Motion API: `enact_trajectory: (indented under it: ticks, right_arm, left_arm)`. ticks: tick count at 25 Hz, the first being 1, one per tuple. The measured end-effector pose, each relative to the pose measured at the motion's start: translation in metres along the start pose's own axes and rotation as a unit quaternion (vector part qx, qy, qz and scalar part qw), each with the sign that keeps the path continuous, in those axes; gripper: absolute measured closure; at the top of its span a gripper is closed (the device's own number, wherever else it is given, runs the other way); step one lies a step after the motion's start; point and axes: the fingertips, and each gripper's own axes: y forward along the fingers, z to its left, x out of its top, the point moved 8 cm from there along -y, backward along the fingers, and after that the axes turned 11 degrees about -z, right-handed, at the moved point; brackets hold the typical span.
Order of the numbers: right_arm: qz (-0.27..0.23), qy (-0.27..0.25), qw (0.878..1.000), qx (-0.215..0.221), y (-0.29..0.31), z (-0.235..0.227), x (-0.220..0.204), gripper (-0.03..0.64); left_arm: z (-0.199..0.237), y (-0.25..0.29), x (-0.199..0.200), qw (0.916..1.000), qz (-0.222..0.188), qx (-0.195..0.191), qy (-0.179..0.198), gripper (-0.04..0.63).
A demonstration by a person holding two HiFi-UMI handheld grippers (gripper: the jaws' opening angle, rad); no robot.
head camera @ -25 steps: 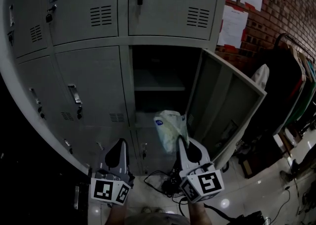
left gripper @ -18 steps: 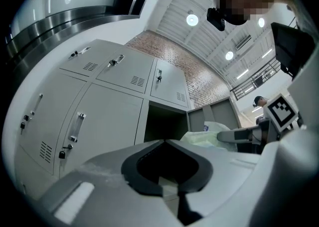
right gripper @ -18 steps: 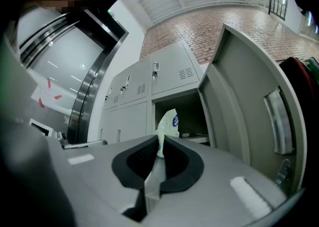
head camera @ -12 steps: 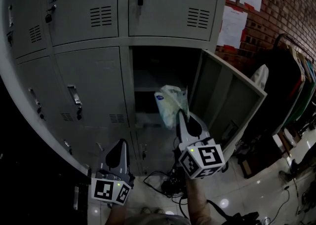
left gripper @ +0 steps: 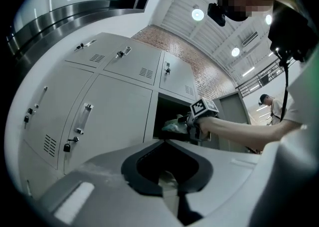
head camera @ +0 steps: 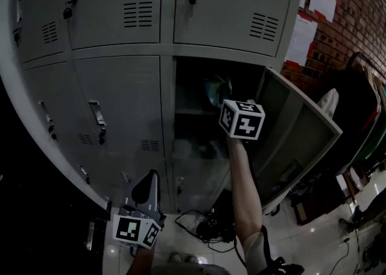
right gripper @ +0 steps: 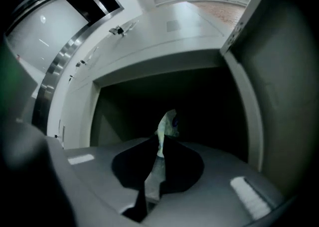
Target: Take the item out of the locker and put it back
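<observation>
The open locker compartment (head camera: pixel 196 96) sits in the middle row, its door (head camera: pixel 298 138) swung out to the right. My right gripper (head camera: pixel 221 100) reaches into that compartment at arm's length, shut on a pale crumpled plastic bag (head camera: pixel 215 88). In the right gripper view the bag (right gripper: pixel 167 123) sticks up from between the shut jaws of that gripper (right gripper: pixel 160 146), against the dark interior. The left gripper view shows the bag (left gripper: pixel 173 126) just inside the opening. My left gripper (head camera: pixel 147 184) hangs low by the lower lockers, shut and empty (left gripper: pixel 165 142).
Closed grey locker doors (head camera: pixel 123 102) surround the open one. A shelf (head camera: pixel 192 111) divides the compartment. Cables (head camera: pixel 208 227) lie on the floor below. Papers (head camera: pixel 303 40) hang on the brick wall, and clothes (head camera: pixel 369 124) hang at the right. A person (left gripper: pixel 271 110) stands far off.
My right gripper has risen and pushed forward with the bag, from in front of the lower lockers into the open compartment. The left gripper has stayed put.
</observation>
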Motion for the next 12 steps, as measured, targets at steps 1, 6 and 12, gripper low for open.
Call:
enact_trajectory:
  ticks: [1,6,12]
  right_arm:
    - [0.009,-0.004,1.0,0.0,0.009,-0.001,-0.004,0.612]
    - [0.027,-0.02,0.999,0.003,0.035,0.0,-0.015,0.612]
    - [0.051,-0.015,0.999,0.004,0.044,0.002,-0.034,0.612]
  left_arm:
    - [0.003,0.001,0.0,1.0,0.0,0.004,0.002,0.589]
    - [0.017,0.003,-0.002,0.9997,0.0,0.022,0.006,0.589]
    - [0.021,0.006,-0.005,0.9996,-0.001,0.028,0.005,0.589]
